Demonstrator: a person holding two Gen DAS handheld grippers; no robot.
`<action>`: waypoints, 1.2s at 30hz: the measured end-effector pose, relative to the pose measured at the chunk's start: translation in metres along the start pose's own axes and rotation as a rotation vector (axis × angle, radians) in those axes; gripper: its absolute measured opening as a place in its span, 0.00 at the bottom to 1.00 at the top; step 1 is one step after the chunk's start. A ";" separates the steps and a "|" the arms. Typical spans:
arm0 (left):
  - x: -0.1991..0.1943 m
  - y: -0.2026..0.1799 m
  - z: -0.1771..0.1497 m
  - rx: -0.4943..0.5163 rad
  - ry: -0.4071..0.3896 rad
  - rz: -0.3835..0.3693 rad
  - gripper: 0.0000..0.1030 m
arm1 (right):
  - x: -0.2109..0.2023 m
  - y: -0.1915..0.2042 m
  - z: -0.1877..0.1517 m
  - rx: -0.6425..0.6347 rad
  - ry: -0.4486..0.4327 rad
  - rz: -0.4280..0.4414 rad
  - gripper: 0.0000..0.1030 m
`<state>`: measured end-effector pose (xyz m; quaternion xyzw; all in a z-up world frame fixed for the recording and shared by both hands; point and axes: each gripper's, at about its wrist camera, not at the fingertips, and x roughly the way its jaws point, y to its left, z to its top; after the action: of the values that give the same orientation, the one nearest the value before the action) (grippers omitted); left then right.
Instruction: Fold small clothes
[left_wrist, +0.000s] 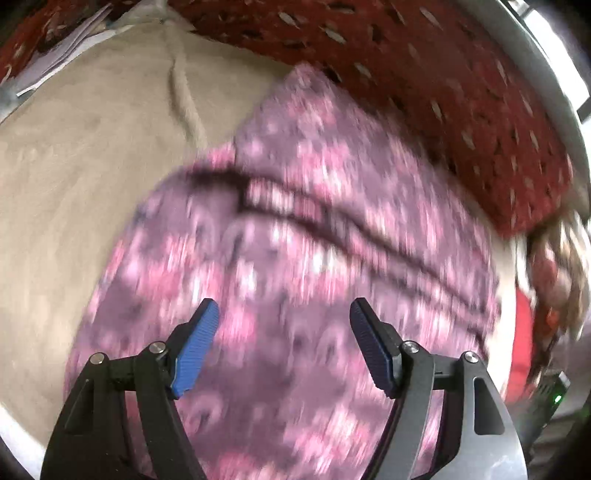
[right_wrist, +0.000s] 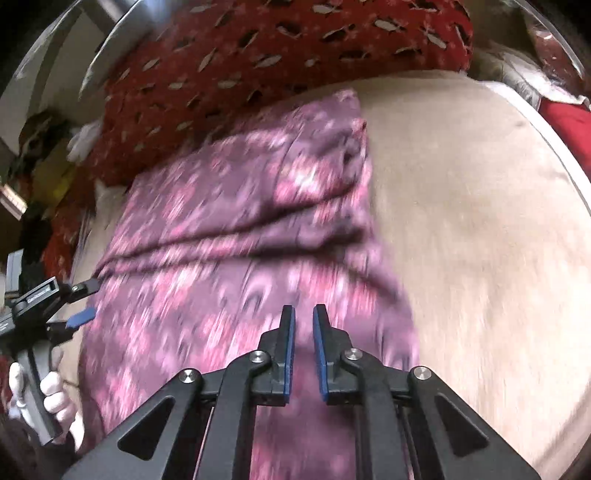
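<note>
Nearest you, the right claw (right_wrist: 303, 314) hangs over the near end of the purple floral garment (right_wrist: 236, 236), pads a narrow slit apart, nothing between them. The left claw (left_wrist: 284, 314) stands wide and empty above the same cloth. The garment lies partly folded on the beige bed (right_wrist: 480, 221), its long axis running away towards the red patterned pillow (right_wrist: 258, 55).

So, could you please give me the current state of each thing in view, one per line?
Purple floral garment: lying on the beige surface, partly folded, one layer lapped over another, creased.
Left hand-held gripper: open, nothing between its pads, above the garment.
Right hand-held gripper: slightly open, empty, over the garment.
Beige surface: lightly wrinkled.
Red patterned pillow: beyond the garment's far edge.
</note>
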<state>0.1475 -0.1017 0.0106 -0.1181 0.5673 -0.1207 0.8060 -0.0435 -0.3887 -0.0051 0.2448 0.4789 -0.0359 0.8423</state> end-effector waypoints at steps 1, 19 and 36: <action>-0.001 0.001 -0.013 0.027 0.027 0.007 0.71 | -0.007 0.002 -0.010 -0.024 0.015 -0.002 0.20; -0.032 0.021 -0.111 0.229 0.115 0.210 0.73 | -0.035 0.046 -0.112 -0.243 0.050 -0.206 0.83; -0.094 0.206 -0.153 -0.019 0.293 0.007 0.73 | -0.128 -0.051 -0.180 -0.017 0.063 -0.176 0.82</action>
<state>-0.0151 0.1150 -0.0237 -0.1048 0.6803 -0.1287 0.7139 -0.2697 -0.3749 0.0052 0.1955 0.5252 -0.0979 0.8224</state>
